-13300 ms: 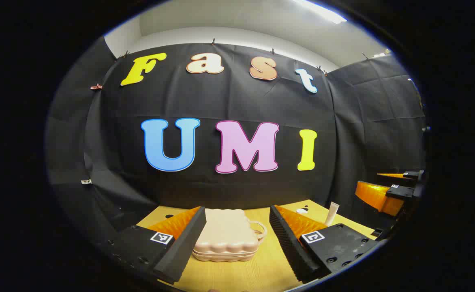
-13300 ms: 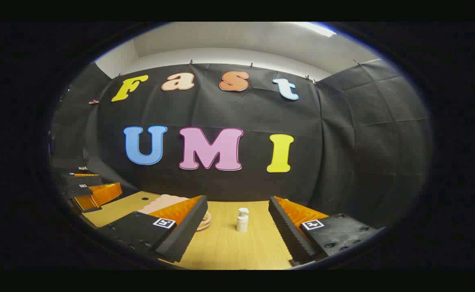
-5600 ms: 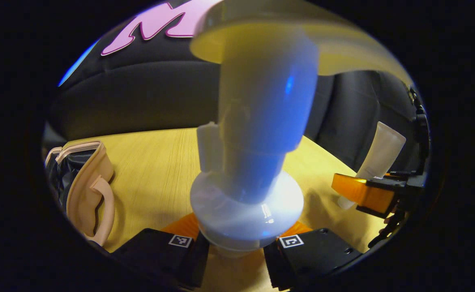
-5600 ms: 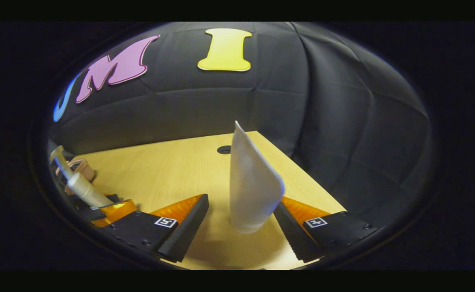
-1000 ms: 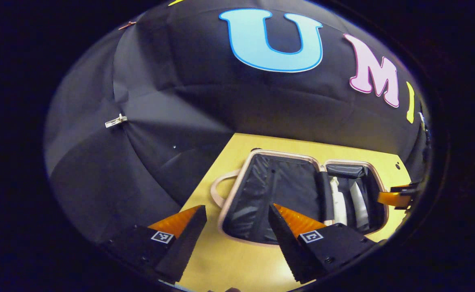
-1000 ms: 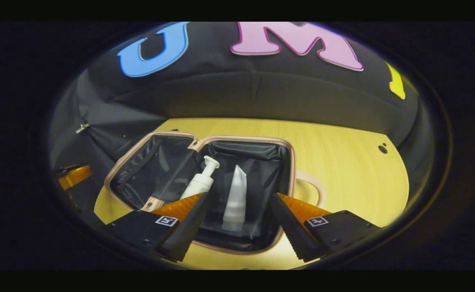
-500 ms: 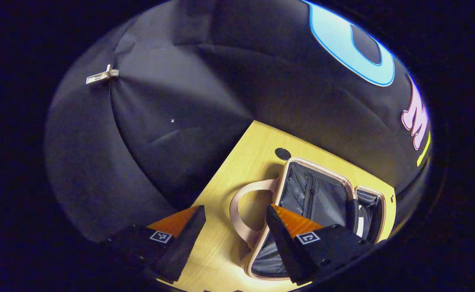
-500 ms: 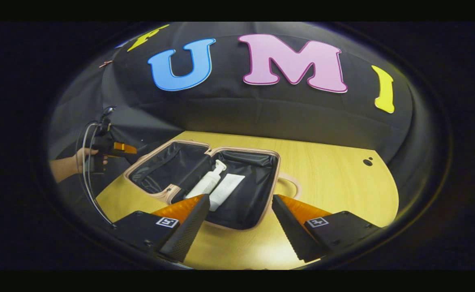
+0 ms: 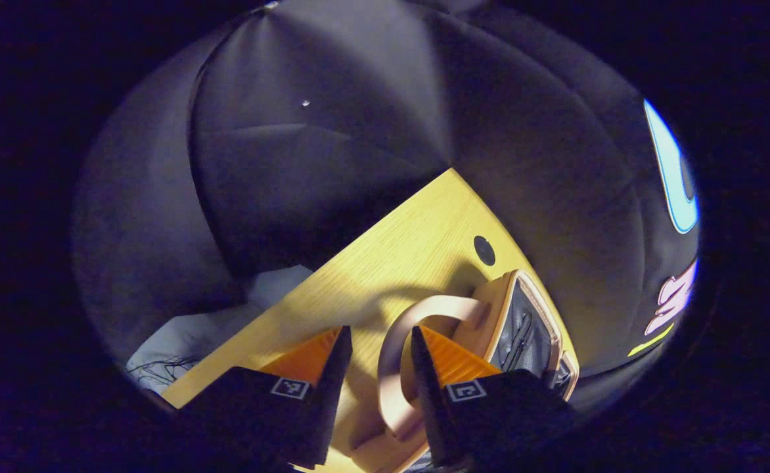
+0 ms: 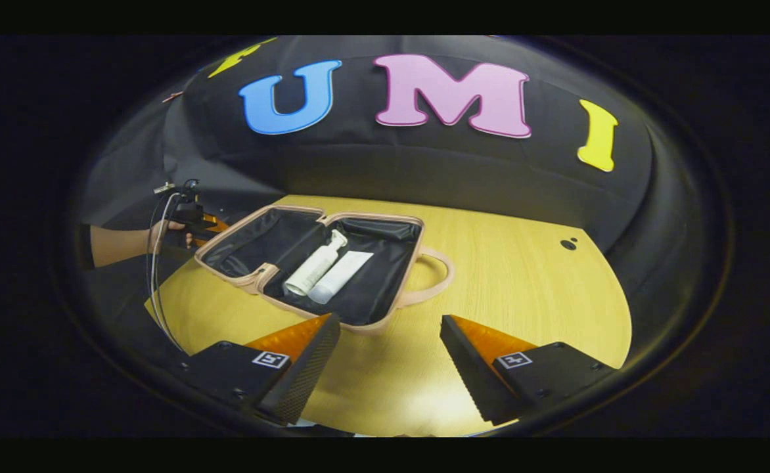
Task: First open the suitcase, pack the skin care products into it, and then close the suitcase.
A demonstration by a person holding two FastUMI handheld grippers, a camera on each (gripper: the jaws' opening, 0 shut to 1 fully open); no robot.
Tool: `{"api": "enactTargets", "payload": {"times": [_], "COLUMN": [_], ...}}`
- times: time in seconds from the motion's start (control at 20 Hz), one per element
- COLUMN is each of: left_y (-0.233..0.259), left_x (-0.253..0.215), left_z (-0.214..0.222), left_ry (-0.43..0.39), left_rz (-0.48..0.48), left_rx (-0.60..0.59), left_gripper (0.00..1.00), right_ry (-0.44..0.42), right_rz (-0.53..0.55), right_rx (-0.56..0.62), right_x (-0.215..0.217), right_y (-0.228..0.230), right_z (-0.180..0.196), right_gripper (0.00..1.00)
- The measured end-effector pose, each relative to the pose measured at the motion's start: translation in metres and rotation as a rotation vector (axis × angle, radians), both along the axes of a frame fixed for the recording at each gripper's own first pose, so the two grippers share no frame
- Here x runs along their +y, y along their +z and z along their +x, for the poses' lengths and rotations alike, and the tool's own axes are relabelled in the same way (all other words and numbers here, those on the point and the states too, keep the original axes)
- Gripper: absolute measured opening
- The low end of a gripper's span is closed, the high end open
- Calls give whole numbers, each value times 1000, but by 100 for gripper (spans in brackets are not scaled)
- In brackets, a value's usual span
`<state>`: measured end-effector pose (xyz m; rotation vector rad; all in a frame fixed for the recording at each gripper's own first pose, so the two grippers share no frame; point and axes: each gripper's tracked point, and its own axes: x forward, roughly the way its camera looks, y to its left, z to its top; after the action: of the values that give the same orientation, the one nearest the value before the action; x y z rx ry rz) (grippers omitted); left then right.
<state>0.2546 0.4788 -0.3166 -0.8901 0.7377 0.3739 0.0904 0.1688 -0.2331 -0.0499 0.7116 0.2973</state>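
Note:
The pink suitcase lies open flat on the wooden table, black lining up. A white pump bottle and a white tube lie side by side in its right half. My right gripper hovers open and holds nothing, in front of the case's near rim. In the left gripper view, my left gripper straddles the left half's pink handle. The handle lies against one finger with a gap to the other. A hand holds that left gripper at the case's left end.
The table's left edge runs close beside the left gripper, with something white and thin wires below it. A cable hole sits behind the case, another at the far right. The case's right handle sticks out over bare wood.
The left gripper swung left and down onto the left handle, and its fingers narrowed. The right gripper drew back from over the case, so the case looks smaller and farther.

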Motion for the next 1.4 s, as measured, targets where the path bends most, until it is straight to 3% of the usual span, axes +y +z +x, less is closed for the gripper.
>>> {"api": "enactTargets", "payload": {"times": [0.1,0.15,0.25,0.4,0.45,0.5,0.65,0.85,1.0,1.25,1.4], "left_y": [-7,-9,-1,30,43,58,129,241,298,314,310], "left_x": [-6,-5,-3,-4,-7,-10,-30,-102,-171,-318,-429], "left_z": [-3,-3,-1,-4,-3,-4,-2,-3,7,12,-2], "left_ry": [-16,-22,-37,-63,-86,-112,-148,-270,-382,-548,-648], "left_rz": [-2,16,67,191,245,297,401,483,536,653,502], "left_rx": [46,57,54,41,23,3,-107,-249,-313,-335,-387], "left_gripper": [47,28,19,13,16,9,7,7,7,7,7], "right_ry": [-26,-35,-46,-76,-87,-101,-145,-200,-225,-288,-306], "right_rz": [6,8,9,21,32,42,65,65,47,29,-1], "right_rx": [-3,-10,-14,-16,-16,-18,-35,-94,-133,-181,-220], "right_x": [-7,-10,-14,-23,-25,-28,-41,-64,-85,-119,-140], "right_y": [1,2,1,1,2,5,12,28,41,63,79], "right_z": [5,8,11,18,20,21,28,35,35,21,15], "right_gripper": [100,98,98,98,98,98,100,98,97,97,98]}}
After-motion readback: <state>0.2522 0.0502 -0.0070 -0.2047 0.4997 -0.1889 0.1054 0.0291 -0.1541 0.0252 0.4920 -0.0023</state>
